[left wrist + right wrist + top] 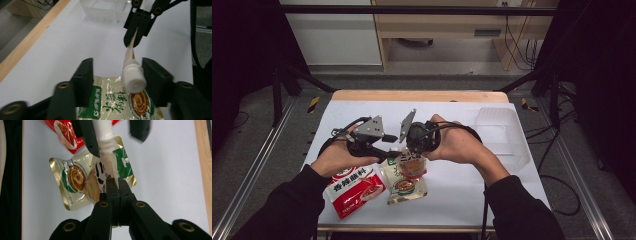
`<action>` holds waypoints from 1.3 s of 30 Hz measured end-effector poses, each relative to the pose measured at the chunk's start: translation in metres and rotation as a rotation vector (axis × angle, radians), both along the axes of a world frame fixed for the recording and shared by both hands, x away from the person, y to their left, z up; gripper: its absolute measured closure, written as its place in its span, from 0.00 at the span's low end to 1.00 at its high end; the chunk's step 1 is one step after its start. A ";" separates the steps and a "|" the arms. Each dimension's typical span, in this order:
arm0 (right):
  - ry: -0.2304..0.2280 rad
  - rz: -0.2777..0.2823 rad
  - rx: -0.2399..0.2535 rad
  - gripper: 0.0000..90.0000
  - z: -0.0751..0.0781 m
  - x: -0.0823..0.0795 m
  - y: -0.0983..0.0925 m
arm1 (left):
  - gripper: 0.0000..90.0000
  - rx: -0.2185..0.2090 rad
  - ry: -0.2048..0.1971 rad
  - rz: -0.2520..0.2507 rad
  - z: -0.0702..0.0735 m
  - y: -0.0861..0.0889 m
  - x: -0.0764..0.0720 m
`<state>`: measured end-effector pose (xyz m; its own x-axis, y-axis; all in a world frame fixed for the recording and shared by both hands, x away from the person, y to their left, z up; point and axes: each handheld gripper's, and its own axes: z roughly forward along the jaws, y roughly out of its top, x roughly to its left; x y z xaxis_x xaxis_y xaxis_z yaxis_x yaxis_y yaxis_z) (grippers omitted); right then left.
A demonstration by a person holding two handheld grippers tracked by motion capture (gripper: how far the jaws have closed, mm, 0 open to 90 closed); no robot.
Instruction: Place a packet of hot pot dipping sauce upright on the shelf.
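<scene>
Pinching the white-capped spouted sauce pouch above the gold-green packet, right gripper is clamped; left gripper is parted around the cap, untouched. Cap should be centred before closing.

Both black-sleeved forearms are coming in from below, hands meeting over the table middle. Left black two-jaw gripper is pointing toward the right one, jaws standing apart, pads pressing nothing. Right black two-jaw gripper is pointing down, jaws clamped together on a thin pouch edge between its fingertips.
</scene>
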<state>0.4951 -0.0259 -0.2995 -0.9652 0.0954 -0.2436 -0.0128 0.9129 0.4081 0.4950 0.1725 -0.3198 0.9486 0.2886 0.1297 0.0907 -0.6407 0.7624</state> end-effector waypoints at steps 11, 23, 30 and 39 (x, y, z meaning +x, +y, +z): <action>-0.040 -0.024 -0.032 1.00 0.022 0.007 -0.023 | 0.20 -0.033 0.002 0.112 -0.026 0.033 -0.010; -0.070 -0.077 -0.026 1.00 0.037 0.021 -0.062 | 0.09 -0.080 0.079 0.300 -0.094 0.087 -0.026; -0.087 -0.132 -0.012 1.00 0.051 0.025 -0.090 | 0.08 -0.095 0.047 0.365 -0.108 0.099 -0.031; -0.127 -0.195 0.022 1.00 0.070 0.024 -0.118 | 0.08 -0.094 0.011 0.403 -0.116 0.108 -0.038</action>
<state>0.5195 -0.1440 -0.2292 -0.8895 0.2840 -0.3578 0.1107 0.8939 0.4343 0.4567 0.2805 -0.4355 0.7587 0.6471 0.0752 0.3284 -0.4797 0.8136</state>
